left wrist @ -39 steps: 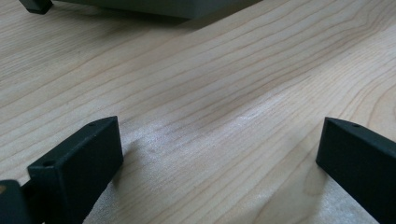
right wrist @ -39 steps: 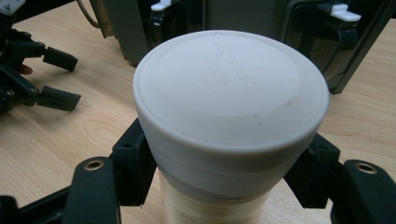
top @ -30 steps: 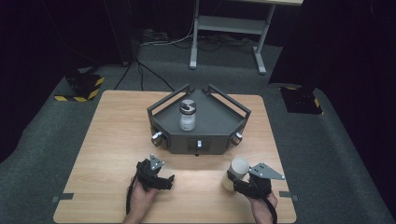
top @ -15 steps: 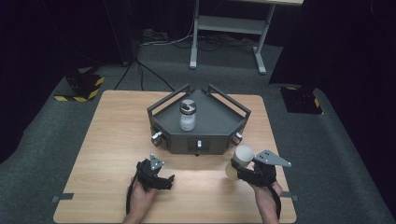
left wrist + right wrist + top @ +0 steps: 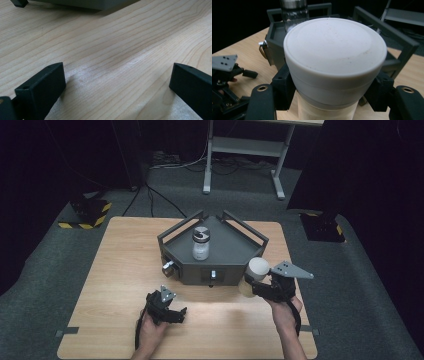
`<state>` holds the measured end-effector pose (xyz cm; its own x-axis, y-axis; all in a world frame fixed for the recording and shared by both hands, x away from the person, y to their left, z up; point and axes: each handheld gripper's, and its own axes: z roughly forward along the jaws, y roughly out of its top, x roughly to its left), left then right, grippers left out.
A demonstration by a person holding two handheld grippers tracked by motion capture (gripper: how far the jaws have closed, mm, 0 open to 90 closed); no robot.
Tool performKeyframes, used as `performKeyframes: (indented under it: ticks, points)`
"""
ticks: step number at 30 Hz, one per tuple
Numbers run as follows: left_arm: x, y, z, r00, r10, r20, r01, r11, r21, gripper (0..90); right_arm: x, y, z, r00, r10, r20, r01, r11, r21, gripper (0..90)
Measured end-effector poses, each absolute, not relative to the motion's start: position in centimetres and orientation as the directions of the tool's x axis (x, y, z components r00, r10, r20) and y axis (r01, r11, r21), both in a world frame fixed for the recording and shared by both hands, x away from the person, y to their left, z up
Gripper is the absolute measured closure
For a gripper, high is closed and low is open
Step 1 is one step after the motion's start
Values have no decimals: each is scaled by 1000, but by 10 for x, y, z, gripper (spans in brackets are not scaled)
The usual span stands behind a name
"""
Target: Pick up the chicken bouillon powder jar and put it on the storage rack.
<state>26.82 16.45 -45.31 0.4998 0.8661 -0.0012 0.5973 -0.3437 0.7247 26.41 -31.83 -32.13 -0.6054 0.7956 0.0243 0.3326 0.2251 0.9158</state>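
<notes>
Dark carpeted floor (image 5: pixel 370 320) surrounds a light wooden table (image 5: pixel 120 270). Near the table's far edge, at its middle, stands a dark grey railed tray (image 5: pixel 235 251) with a clear jar (image 5: pixel 200 243), capped in a dark lid, upright on its deck.

The right gripper (image 5: pixel 260 287) is positioned above the table's near right area, just in front of the tray's right front corner. Its jaws are clamped on a white-capped container (image 5: pixel 254 276), one on each side of the body just below the cap; in the right gripper view the white-capped container (image 5: pixel 334 62) is upright and held off the table surface.

The left gripper (image 5: pixel 175 314) rests low near the table's near edge, left of centre. Its jaws stand wide apart with bare wood between them.
</notes>
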Motion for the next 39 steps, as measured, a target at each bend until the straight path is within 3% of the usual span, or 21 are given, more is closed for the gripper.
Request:
performKeyframes:
  ticks: [22,39]
  points:
    - [268,165,-453,501,866,-3,598,-343,725,5,311,-285,-269,-624,781,-26,276,251,928,354]
    - [268,165,-453,501,866,-3,597,-343,725,6,360,-244,-276,-601,799,-30,336,287,897,354]
